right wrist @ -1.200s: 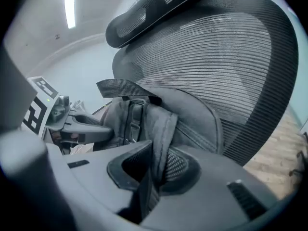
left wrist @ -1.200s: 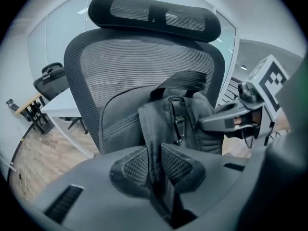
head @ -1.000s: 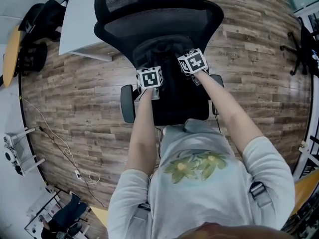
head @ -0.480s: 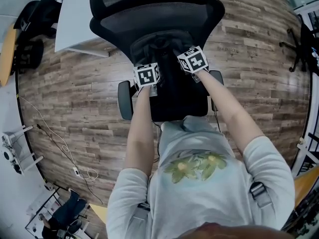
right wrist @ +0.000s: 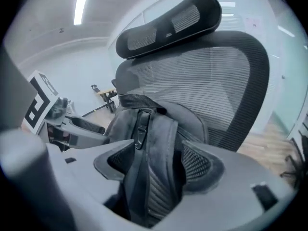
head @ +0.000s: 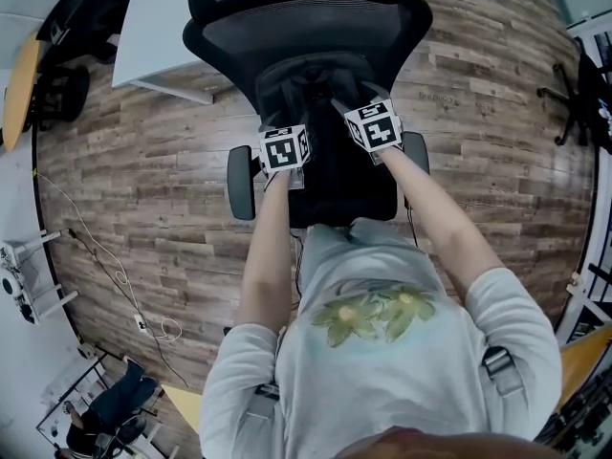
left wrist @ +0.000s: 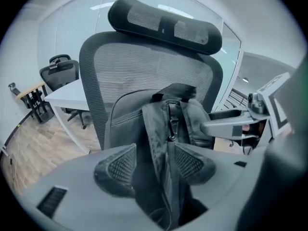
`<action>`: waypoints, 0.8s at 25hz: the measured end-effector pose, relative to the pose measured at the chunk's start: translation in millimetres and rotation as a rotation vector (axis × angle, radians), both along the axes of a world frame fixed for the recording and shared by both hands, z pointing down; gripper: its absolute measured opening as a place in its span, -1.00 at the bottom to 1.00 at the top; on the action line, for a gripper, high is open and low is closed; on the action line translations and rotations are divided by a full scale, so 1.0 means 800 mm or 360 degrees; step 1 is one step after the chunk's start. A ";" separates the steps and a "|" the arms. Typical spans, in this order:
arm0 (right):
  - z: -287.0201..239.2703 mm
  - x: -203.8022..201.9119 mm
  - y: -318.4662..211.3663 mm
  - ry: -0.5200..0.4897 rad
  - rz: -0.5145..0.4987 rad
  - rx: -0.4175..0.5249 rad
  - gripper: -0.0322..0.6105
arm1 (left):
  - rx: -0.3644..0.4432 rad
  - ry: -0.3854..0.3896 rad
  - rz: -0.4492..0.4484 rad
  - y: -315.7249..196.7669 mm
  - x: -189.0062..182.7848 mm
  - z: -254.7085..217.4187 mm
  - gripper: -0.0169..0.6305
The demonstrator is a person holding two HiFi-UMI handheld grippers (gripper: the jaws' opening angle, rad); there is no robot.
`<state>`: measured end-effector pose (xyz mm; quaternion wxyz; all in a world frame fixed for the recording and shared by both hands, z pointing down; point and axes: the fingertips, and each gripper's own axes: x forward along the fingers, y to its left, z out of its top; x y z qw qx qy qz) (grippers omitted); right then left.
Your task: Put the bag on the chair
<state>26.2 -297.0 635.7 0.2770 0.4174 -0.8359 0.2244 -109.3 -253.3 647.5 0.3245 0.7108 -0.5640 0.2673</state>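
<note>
- The bag (head: pixel 316 89), a dark backpack, stands upright on the seat of the chair (head: pixel 306 29). Its back leans against the mesh backrest and its shoulder straps face the person.
- The bag looks closed; nothing inside it can be seen.
- The left tongs (left wrist: pixel 155 163) are opening. One shoulder strap (left wrist: pixel 158 138) with a clip hangs between the jaws. The left pad (left wrist: pixel 119 166) stands clear of it, and the grip is released.
- The right tongs (right wrist: pixel 156 163) are opening too. The other strap (right wrist: pixel 155 177) runs between the spread jaws, loose and not pinched.
- In the head view both tongs are held side by side over the front of the seat, just before the bag.
- A white surface (head: pixel 153 27) stands behind the chair on the wooden floor (head: pixel 143 189).
</note>
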 end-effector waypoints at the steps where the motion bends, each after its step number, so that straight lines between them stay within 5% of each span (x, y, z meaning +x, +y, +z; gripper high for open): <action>1: -0.008 0.004 0.004 -0.0019 0.0024 0.0025 0.02 | 0.0043 0.0004 -0.0013 0.004 0.000 -0.009 -0.14; 5: -0.053 0.015 0.027 -0.0221 0.0107 0.0101 -0.02 | 0.0283 0.0043 -0.0068 0.016 0.004 -0.066 -0.37; 10: -0.101 0.021 0.055 -0.0405 0.0141 0.0154 -0.36 | 0.0464 0.0109 -0.0043 0.034 0.017 -0.128 -0.47; 16: -0.138 0.025 0.102 -0.0608 0.0096 0.0104 -0.80 | 0.0519 0.0216 -0.0002 0.077 0.037 -0.162 -0.73; 20: -0.158 0.013 0.133 -0.0608 -0.0073 0.0139 -0.86 | 0.0555 0.0244 0.0080 0.104 0.051 -0.182 -0.86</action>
